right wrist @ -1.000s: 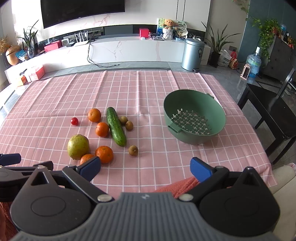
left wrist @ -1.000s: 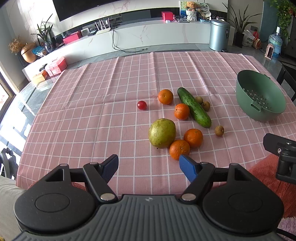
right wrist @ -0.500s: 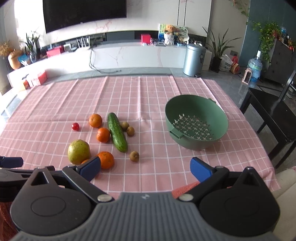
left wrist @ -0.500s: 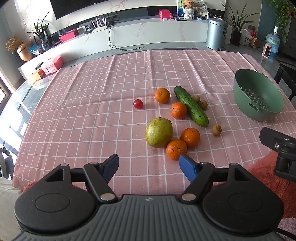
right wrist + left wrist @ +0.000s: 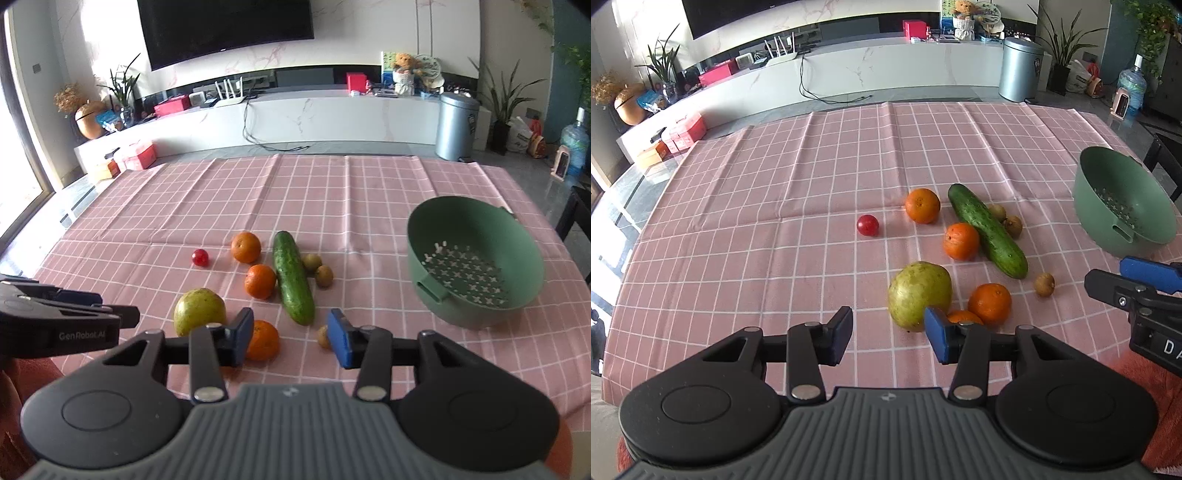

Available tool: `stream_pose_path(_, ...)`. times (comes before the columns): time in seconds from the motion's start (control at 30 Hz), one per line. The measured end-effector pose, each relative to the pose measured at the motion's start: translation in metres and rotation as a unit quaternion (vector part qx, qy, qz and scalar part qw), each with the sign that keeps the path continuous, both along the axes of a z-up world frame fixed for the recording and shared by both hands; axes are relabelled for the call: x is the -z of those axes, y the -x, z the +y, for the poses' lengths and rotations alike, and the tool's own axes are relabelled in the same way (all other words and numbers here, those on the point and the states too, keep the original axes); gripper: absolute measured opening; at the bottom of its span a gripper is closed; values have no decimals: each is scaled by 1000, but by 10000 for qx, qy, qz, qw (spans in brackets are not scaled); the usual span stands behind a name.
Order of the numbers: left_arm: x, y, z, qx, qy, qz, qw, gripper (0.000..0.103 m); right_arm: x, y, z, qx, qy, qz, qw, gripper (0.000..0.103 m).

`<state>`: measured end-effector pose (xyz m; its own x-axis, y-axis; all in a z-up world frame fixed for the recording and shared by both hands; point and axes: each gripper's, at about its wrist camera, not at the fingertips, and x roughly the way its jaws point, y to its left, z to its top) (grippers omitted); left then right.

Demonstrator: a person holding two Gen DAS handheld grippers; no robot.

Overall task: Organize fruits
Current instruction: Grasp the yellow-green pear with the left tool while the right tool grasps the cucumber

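Observation:
On the pink checked cloth (image 5: 775, 221) lie several oranges (image 5: 922, 205), a green cucumber (image 5: 986, 229), a large green pear-like fruit (image 5: 919, 295), a small red tomato (image 5: 867, 225) and small brown fruits (image 5: 1044, 284). A green colander bowl (image 5: 1123, 203) stands at the right, empty (image 5: 472, 258). My left gripper (image 5: 890, 332) is open and empty, just before the green fruit. My right gripper (image 5: 290, 341) is open and empty, near an orange (image 5: 263, 339) and a brown fruit (image 5: 323, 335).
The right gripper shows at the right edge of the left wrist view (image 5: 1137, 295); the left gripper shows at the left of the right wrist view (image 5: 55, 317). Beyond the table are a white TV bench (image 5: 295, 118) and a metal bin (image 5: 456, 125).
Both grippers have moved forward towards the fruits and their jaws have narrowed. The fruits and the bowl have not moved.

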<state>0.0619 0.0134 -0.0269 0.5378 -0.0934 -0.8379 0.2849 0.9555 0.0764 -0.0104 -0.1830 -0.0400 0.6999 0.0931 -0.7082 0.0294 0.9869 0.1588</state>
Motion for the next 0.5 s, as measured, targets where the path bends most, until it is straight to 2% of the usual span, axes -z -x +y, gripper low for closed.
stream_pose_path(0.13, 15, -28, -3, 171, 175, 412, 9989, 75, 18, -33, -3, -204, -222, 216, 9993, 39)
stream_pose_path(0.4, 55, -73, -15, 254, 196, 1071, 9937, 76, 58, -102, -14, -447, -234, 695, 9963, 38)
stream_pose_path(0.5, 65, -82, -20, 340, 194, 1257, 9913, 84, 74, -121, -18, -549, -309, 947, 9935, 34)
